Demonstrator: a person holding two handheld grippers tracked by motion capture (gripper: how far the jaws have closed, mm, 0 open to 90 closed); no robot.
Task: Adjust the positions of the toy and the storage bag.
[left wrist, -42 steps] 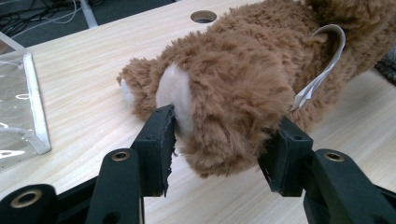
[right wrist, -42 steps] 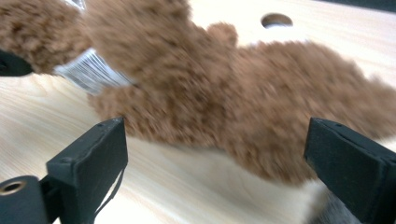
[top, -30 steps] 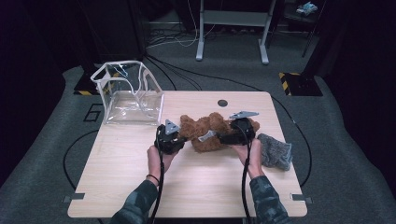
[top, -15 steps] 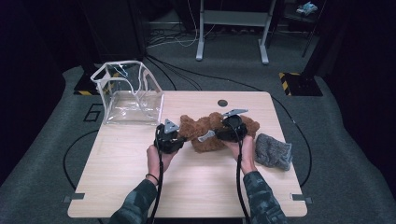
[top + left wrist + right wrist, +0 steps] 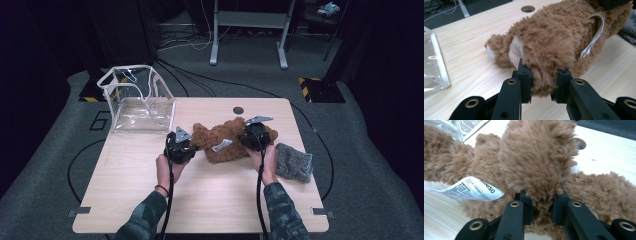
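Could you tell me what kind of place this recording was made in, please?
Probably a lab or recording studio rather than a home: a bare wooden table on grey carpet marked with lines, loose cables on the floor, a metal stand behind and dark surroundings.

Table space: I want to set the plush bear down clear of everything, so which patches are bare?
Bare: the wide near strip of the table and the left part below the clear plastic bag. Crowded: the middle, with the plush bear, and the right edge with the grey cloth.
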